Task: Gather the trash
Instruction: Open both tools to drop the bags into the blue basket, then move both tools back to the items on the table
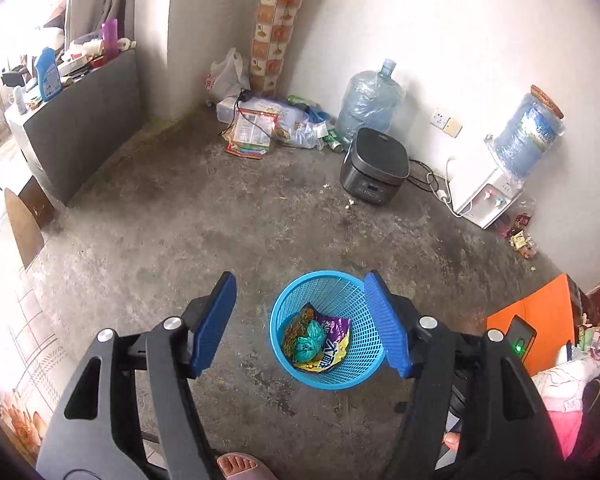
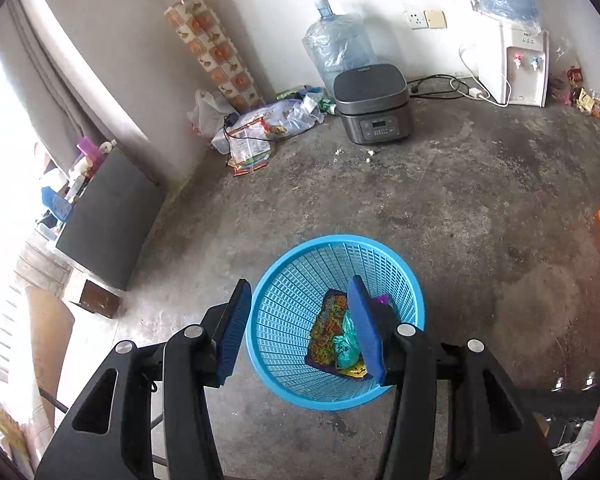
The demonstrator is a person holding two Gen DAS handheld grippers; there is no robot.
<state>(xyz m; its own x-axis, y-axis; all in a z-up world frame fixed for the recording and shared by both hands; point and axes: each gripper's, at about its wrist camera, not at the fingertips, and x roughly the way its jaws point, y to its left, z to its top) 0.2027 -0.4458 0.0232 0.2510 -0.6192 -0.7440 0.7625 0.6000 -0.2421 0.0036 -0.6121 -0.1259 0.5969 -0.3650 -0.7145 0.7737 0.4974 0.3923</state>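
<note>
A blue mesh basket (image 2: 335,320) on the concrete floor (image 2: 460,220) holds snack wrappers (image 2: 327,330) and a teal bag (image 1: 308,342), with the left tongs (image 1: 300,326) and right tongs (image 2: 300,330) above it, both wide and empty.

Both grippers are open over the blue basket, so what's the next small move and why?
Probably lift both away and head for the wrappers near the corner. The left gripper and right gripper hold nothing, and the basket already contains trash.
</note>
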